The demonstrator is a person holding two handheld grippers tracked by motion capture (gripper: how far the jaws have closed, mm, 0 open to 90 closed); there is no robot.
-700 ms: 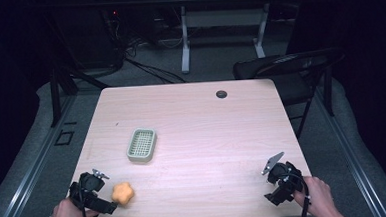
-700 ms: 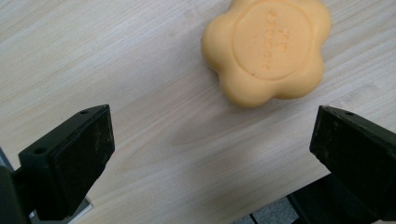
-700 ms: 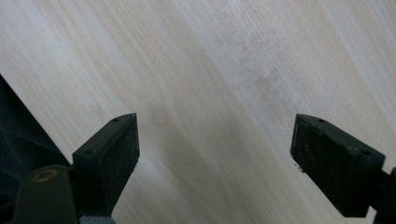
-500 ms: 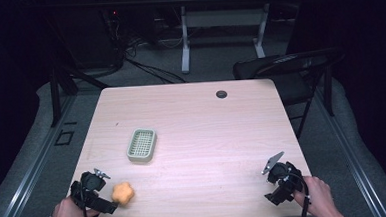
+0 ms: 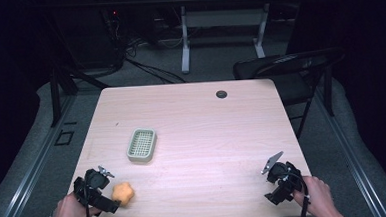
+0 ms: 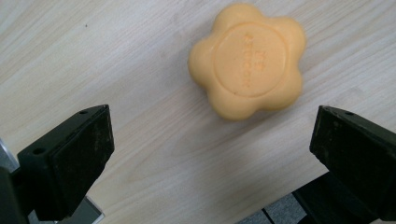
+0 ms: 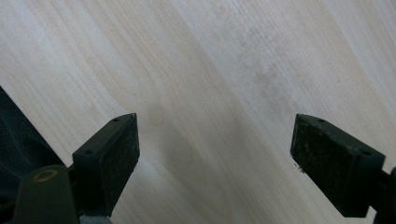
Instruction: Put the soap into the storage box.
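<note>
Nothing has moved; left gripper (image 6: 210, 154) gapes wide before embossed flower-shaped soap (image 6: 247, 60), right gripper (image 7: 233, 154) wide too.

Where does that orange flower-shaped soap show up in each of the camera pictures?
High view: orange soap at the table's near left edge, beside the left hand-held gripper.
Left gripper view: soap upper centre, ahead of the open jaws.
Right gripper view: bare wood.
Shared landmark: the pale wooden table.
</note>
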